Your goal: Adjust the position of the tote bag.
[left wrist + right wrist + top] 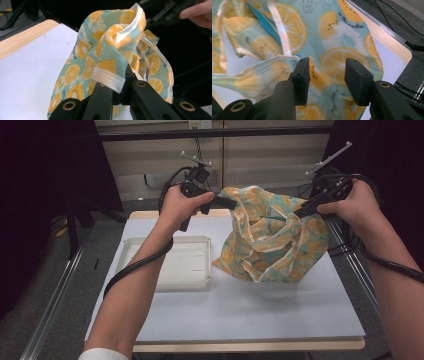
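The fruit-print cloth (272, 237) hangs bunched over the right of the table (240, 312). The left gripper (122, 86) pinches its white hem – plain in its own view; the right gripper (327, 75) stands parted, cloth behind, unpressed.

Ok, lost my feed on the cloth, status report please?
Left hand-held gripper shut on fruit-print cloth hem. Right hand-held gripper open, cloth between its jaws, unclamped. White tray to the side, nothing blocking.
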A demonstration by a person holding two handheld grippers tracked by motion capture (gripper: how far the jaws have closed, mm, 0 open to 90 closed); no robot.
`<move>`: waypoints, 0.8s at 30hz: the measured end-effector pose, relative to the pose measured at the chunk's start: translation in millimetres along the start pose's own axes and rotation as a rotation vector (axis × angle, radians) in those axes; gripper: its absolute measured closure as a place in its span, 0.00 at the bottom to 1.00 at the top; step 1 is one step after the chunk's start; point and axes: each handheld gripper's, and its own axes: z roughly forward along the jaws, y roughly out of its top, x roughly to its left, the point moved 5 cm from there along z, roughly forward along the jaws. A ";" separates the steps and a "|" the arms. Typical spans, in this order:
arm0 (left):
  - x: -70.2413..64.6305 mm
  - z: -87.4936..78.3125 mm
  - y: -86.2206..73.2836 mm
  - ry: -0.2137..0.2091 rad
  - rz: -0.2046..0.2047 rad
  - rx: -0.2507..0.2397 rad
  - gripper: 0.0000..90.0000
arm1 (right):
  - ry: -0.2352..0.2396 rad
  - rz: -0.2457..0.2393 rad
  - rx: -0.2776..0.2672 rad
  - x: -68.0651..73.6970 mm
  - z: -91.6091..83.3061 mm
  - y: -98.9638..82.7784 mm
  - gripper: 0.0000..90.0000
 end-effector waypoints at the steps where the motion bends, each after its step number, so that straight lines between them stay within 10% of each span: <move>1: 1.0 0.1 -0.2 0.003 0.012 0.004 1.00 | -0.004 -0.002 -0.002 1.0 -2.4 0.3 0.57; 15: 2.8 2.5 -1.6 0.037 -0.010 0.026 1.00 | 0.050 -0.113 -0.026 26.0 -10.9 14.9 0.42; 24: 5.2 1.4 -1.6 0.024 -0.017 0.017 1.00 | 0.027 -0.163 0.008 28.7 -1.8 17.1 0.53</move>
